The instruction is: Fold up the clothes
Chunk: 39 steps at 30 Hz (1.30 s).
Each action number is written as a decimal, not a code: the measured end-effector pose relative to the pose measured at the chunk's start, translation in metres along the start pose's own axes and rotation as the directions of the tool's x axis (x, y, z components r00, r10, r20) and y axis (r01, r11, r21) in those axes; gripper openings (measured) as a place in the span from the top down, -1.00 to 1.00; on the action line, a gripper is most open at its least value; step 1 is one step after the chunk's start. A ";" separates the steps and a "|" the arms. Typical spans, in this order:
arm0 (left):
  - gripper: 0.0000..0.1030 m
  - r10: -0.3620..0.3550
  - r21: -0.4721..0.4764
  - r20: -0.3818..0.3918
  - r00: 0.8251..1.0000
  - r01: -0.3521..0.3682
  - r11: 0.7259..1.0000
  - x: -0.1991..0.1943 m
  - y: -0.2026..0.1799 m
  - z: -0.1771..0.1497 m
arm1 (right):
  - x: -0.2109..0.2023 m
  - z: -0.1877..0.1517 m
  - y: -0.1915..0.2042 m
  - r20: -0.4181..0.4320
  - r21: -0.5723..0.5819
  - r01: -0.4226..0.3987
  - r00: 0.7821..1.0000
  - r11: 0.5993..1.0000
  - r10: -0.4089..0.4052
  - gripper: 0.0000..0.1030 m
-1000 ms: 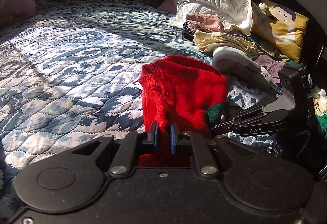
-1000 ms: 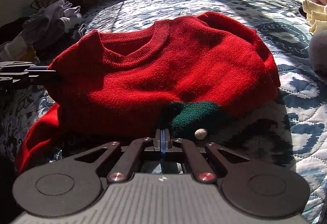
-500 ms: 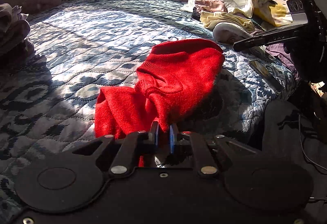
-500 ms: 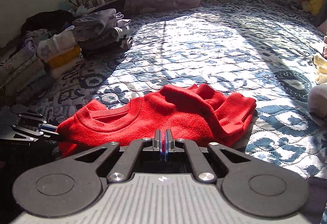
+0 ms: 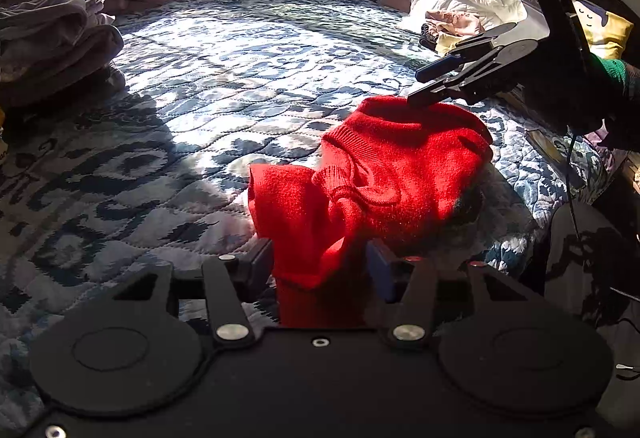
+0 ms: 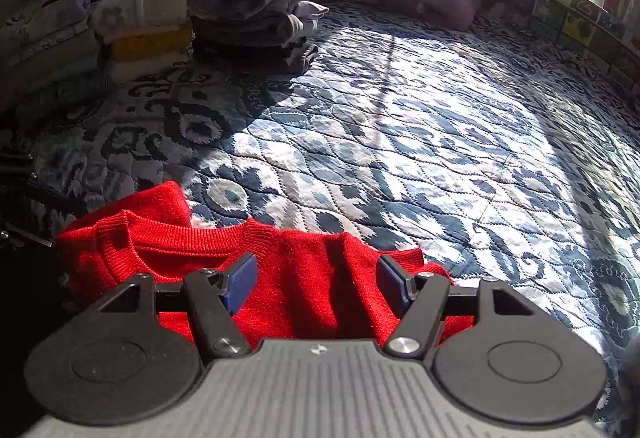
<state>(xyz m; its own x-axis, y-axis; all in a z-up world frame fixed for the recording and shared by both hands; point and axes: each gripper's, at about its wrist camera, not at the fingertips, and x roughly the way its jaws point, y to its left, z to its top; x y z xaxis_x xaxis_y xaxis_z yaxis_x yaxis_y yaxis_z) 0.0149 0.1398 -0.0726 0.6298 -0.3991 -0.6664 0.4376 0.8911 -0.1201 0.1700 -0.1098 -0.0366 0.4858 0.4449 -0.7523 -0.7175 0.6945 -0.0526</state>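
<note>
Sweater (image 5: 384, 174) lay between my fingers on both sides: the left gripper (image 5: 320, 266) stood spread, red knit bunched in the gap, and the right gripper (image 6: 316, 278) was spread too, over the collar. Neither pinched. Outward, the sweater sat crumpled on the quilt (image 6: 400, 126), not yet squared. At ten o'clock from my right gripper, folded stacks (image 6: 244, 10) waited; I judged this fold half done.

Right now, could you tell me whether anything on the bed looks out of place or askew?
Yes: the red sweater lies bunched and rumpled near the quilt's edge, not flat, with its collar twisted. Both the left tool and the right tool are open around it.
</note>
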 end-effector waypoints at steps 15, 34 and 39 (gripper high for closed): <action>0.84 -0.100 0.127 -0.038 0.994 0.104 0.986 0.020 -0.032 0.000 | -0.025 -0.022 -0.017 -0.059 -0.016 -0.155 0.986 0.988 0.154 0.91; 0.28 -0.144 0.358 -0.204 0.968 0.211 0.910 0.004 -0.090 -0.031 | -0.128 -0.155 0.032 -0.263 -0.063 -0.170 0.953 0.983 0.148 0.80; 0.20 -0.135 0.307 -0.146 0.980 0.175 0.936 -0.017 -0.077 -0.017 | -0.158 -0.168 0.016 -0.228 -0.035 -0.152 0.963 0.988 0.140 0.39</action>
<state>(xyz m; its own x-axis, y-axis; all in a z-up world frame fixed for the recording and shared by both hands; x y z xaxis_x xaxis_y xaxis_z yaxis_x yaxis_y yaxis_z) -0.0402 0.0819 -0.0650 0.4642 -0.4799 -0.7444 0.7165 0.6976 -0.0029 -0.0021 -0.2643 -0.0286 0.2538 0.3967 -0.8822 -0.7999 0.5988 0.0391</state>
